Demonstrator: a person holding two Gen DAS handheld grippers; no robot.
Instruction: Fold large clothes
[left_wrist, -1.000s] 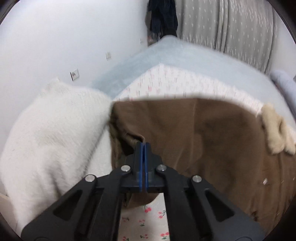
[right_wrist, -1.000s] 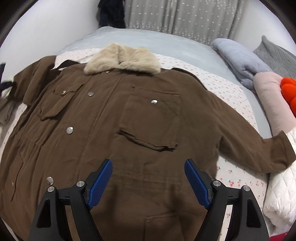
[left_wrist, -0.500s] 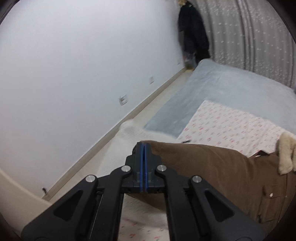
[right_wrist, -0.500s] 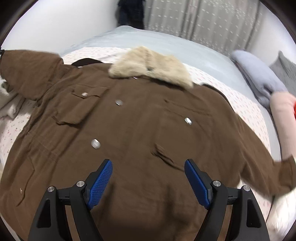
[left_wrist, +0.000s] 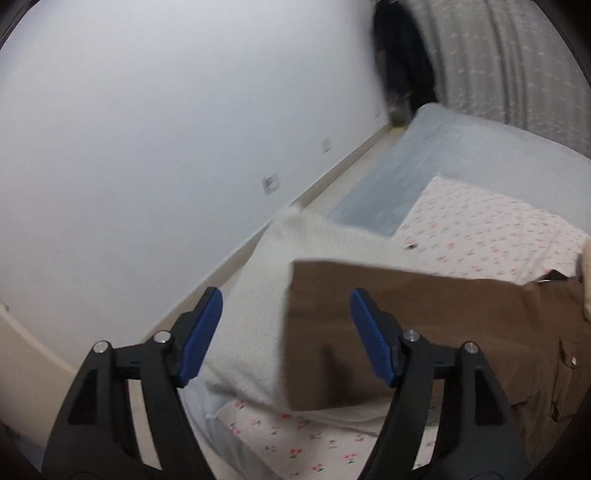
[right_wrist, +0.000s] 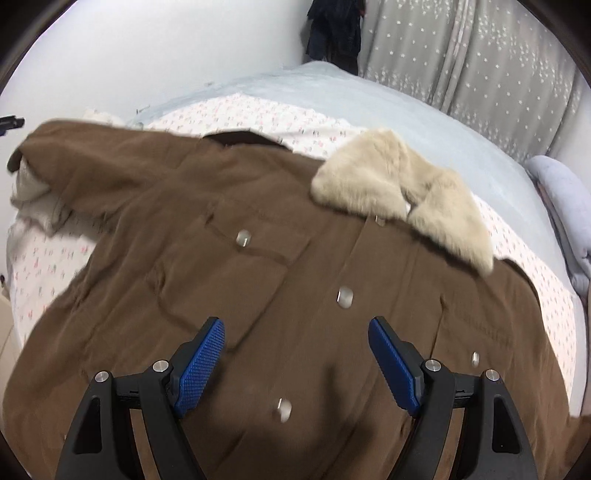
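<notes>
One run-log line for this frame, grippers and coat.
left gripper: open, jaws just opened, sleeve released | right gripper: open, empty, above brown coat | coat: flat, unfolded

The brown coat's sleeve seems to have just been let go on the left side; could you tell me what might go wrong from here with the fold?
1. The left gripper has just opened, and the sleeve sits half on the white fleece blanket, so it may settle crooked.
2. The bulky fur collar could keep the brown coat from folding flat.
3. The right gripper hangs open above the metal snaps, where a pinch could slip.
</notes>
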